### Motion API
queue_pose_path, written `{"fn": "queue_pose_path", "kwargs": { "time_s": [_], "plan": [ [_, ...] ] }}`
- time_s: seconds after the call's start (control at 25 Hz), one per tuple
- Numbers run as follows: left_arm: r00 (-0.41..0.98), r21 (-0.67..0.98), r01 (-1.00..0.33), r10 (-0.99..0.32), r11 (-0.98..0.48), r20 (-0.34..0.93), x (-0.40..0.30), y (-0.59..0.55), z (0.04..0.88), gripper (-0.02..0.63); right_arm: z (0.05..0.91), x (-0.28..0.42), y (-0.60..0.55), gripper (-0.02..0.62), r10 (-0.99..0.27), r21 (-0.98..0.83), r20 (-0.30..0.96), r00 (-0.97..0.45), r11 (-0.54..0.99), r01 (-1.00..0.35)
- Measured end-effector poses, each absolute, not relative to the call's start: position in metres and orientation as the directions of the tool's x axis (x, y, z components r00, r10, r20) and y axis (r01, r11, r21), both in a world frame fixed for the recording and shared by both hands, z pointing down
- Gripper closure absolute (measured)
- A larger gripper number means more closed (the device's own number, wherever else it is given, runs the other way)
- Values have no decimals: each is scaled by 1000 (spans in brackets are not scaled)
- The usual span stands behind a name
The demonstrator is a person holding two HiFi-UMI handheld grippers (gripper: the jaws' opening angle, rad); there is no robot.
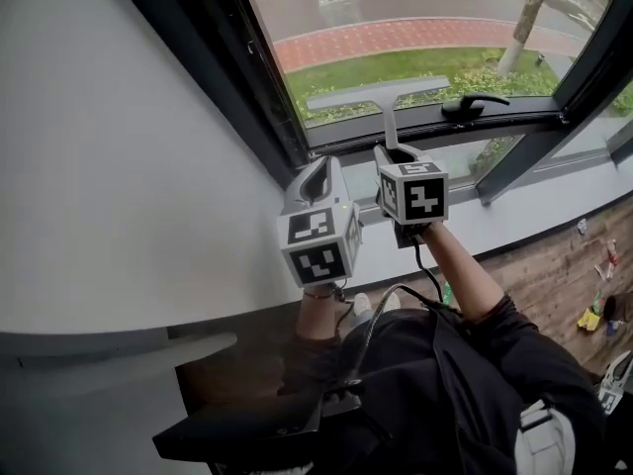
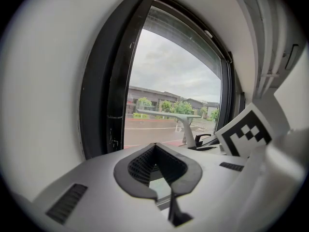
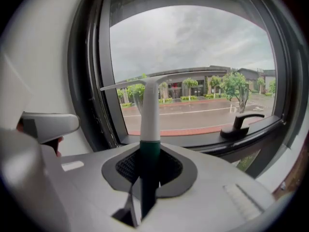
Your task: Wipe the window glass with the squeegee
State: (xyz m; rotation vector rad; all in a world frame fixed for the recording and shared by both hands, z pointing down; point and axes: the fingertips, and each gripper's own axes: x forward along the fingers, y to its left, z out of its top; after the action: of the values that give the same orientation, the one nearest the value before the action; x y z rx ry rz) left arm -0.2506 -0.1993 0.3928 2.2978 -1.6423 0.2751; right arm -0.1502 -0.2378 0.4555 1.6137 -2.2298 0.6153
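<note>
- White left gripper (image 1: 318,169): fingers closed, nothing between them, low beside the dark window frame (image 1: 247,77).
- Right gripper (image 1: 396,154): fingers clamped on the squeegee (image 1: 389,117) handle, at its green end.
- Squeegee blade sits across the glass (image 1: 425,28) low on the pane, left of the latch (image 1: 475,104); contact unclear.

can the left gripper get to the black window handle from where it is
Probably not directly: the right gripper, shut on the squeegee, sits between the left gripper and the window handle, so it would have to go around.
</note>
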Motion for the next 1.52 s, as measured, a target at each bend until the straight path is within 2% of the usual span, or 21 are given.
{"fn": "queue_pose_path", "kwargs": {
  "time_s": [0.32, 0.48, 0.64, 1.52],
  "plan": [
    [335, 72, -942, -935, -328, 119, -242, -196, 311, 606, 330, -145, -211, 543, -919, -130, 216, -330, 308, -943],
    [330, 5, -944, -944, -330, 7, -238, -186, 266, 606, 278, -150, -195, 543, -934, -94, 87, -348, 340, -936],
    [304, -39, -952, -951, -302, -50, -241, -172, 243, 606, 248, -160, -180, 543, -932, -53, 10, -363, 362, -931],
    [238, -43, -971, -969, -235, -65, -256, -162, 245, 606, 249, -181, -177, 543, -898, -32, 6, -439, 439, -898]
  ]
}}
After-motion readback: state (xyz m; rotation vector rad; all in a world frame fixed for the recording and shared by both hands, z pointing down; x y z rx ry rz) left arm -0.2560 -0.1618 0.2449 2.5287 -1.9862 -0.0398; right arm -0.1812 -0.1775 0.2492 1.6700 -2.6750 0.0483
